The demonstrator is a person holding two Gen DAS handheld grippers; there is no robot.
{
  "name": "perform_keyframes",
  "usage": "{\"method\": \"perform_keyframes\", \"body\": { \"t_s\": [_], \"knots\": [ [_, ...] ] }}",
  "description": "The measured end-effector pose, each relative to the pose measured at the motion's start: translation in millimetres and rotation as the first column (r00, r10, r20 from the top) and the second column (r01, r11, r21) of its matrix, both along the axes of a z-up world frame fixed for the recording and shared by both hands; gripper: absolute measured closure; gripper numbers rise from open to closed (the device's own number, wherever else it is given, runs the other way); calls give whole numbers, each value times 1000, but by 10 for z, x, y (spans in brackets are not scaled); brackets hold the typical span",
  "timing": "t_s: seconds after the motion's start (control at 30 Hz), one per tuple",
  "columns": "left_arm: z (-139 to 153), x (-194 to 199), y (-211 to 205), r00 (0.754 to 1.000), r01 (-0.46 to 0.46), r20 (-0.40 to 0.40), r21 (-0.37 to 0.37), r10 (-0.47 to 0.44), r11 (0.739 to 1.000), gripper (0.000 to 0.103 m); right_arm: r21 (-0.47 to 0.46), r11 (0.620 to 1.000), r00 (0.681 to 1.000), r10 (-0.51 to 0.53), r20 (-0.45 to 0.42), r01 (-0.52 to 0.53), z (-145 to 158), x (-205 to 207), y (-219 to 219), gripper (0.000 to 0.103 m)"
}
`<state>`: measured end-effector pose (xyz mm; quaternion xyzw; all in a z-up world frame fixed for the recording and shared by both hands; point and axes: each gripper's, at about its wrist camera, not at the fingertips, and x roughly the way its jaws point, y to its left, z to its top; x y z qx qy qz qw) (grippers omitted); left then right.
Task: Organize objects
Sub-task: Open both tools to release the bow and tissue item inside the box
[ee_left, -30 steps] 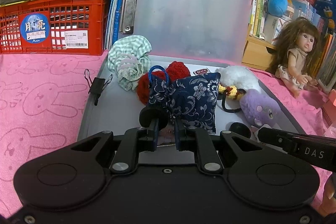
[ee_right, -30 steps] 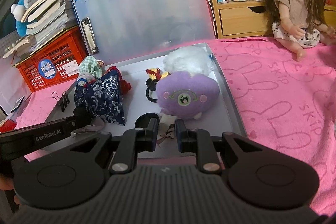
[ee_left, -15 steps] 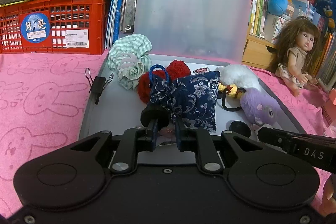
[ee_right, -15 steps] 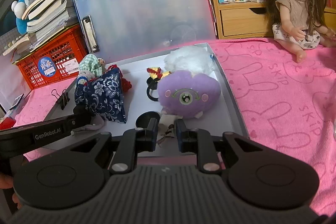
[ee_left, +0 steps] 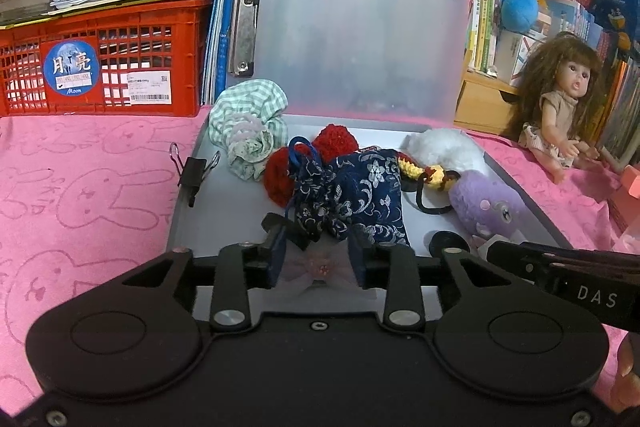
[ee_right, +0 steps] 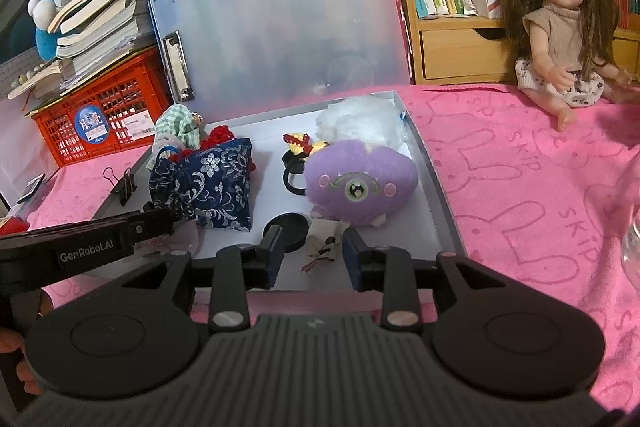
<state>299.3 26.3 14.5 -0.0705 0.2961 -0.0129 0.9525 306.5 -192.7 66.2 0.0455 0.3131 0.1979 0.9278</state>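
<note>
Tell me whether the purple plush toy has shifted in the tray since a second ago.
No. The purple plush toy lies by the tray's right wall, beside the black hair tie, as before.

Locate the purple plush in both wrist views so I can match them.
Left wrist: purple plush sits right of centre, at the box's right side, behind the navy floral pouch.
Right wrist: purple plush sits mid-frame, just beyond the fingers, face toward the camera.
Shared landmark: the doll seated on the pink cloth, at the right in both.
</note>
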Motion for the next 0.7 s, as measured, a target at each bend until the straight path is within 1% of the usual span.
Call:
{"method": "perform_keyframes", "body": {
  "t_s": [0.13, 0.23, 0.3, 0.33, 0.4, 0.43, 0.5, 0.7],
  "knots": [
    [26, -37, 11, 1000, -2, 3, -5, 2, 1000, 66, -15, 1000, 1000, 4, 15, -4, 30, -49, 7, 49],
    [50, -74, 23, 1000, -7, 4, -15, 7, 1000, 59, -27, 1000, 1000, 4, 21, -4, 42, -79, 13, 46],
    [78, -115, 21, 1000, -4, 9, -13, 5, 1000, 52, -32, 999, 1000, 4, 23, -3, 54, -105, 8, 44],
    [92, -138, 18, 1000, -3, 12, -9, 3, 1000, 50, -34, 999, 1000, 5, 27, -4, 63, -126, 5, 43],
    [124, -192, 11, 1000, -3, 18, -1, 3, 1000, 40, -42, 999, 999, 8, 39, -7, 86, -179, 0, 39],
    [139, -223, 7, 1000, -3, 21, 3, 3, 1000, 37, -48, 999, 999, 10, 45, -8, 96, -204, -3, 38],
    [167, -289, 6, 1000, -6, 29, 7, 6, 1000, 26, -56, 998, 999, 10, 53, -7, 114, -248, -9, 35],
    [221, -489, 20, 1000, -1, 20, 11, 1, 1000, 21, -59, 998, 998, 7, 57, -3, 162, -382, -54, 32]
  ]
}}
